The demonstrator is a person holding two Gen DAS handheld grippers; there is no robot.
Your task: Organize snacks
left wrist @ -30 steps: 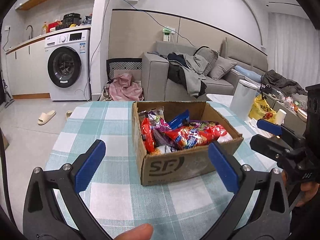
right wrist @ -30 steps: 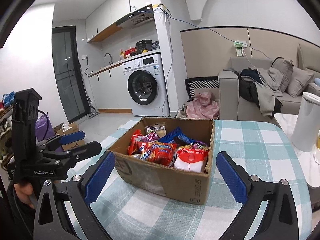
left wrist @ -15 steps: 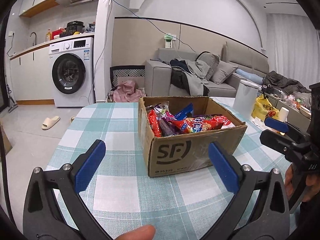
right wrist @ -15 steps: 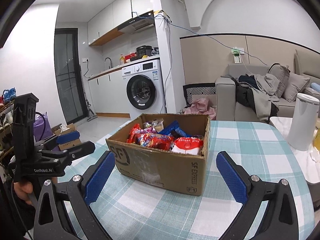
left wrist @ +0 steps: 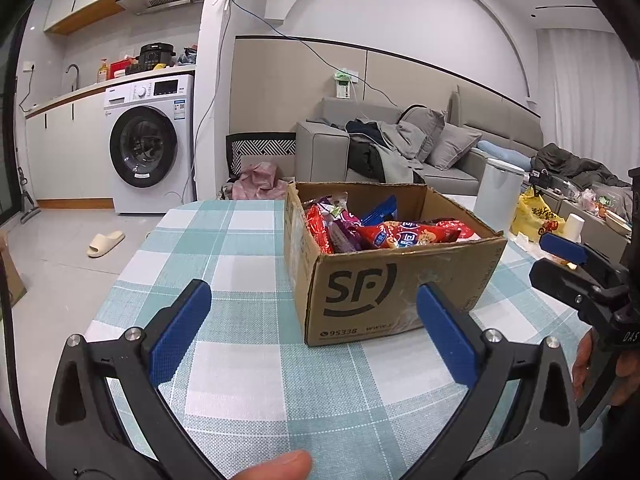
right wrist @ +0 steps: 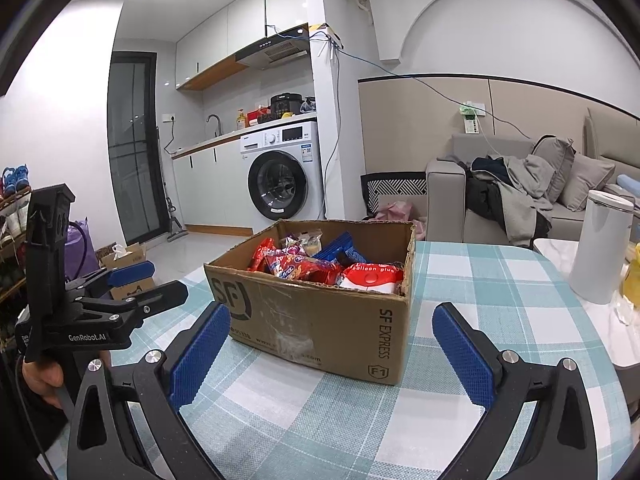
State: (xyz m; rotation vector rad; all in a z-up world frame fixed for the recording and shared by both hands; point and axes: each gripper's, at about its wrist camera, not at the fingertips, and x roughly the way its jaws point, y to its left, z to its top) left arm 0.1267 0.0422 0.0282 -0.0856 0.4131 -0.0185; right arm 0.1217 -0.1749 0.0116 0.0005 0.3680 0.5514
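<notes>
Checked cloth in teal and white covers the table [left wrist: 248, 364], a woven fabric lying flat with faint creases, and on it stands the cardboard box [left wrist: 394, 292], corrugated and brown, flaps gone or folded away, a shipping logo printed on its near wall and a strip of clear tape scuffed across one face. Inside the box lie the snacks [right wrist: 320, 266], a loose heap of glossy, crinkled packets, mostly red with blue and purple among them, and one red-and-white pack against the right wall; none shows on the cloth outside the box. That lie fits both a pile waiting to be sorted out and snacks already gathered in, so the stage cannot be settled from here. Both tools hover short of the box, apart from it and holding nothing: the left gripper [left wrist: 316, 326] has its blue ribbed pads spread wide, framing the near corner, and the right gripper [right wrist: 330, 354] is likewise spread, facing the box's taped side. Any reach into the heap would, I judge, call for a light pinch on a packet's sealed edge, since the film looks slippery and the contents crushable. Beside the table stands a smooth white bin [right wrist: 600, 246].
</notes>
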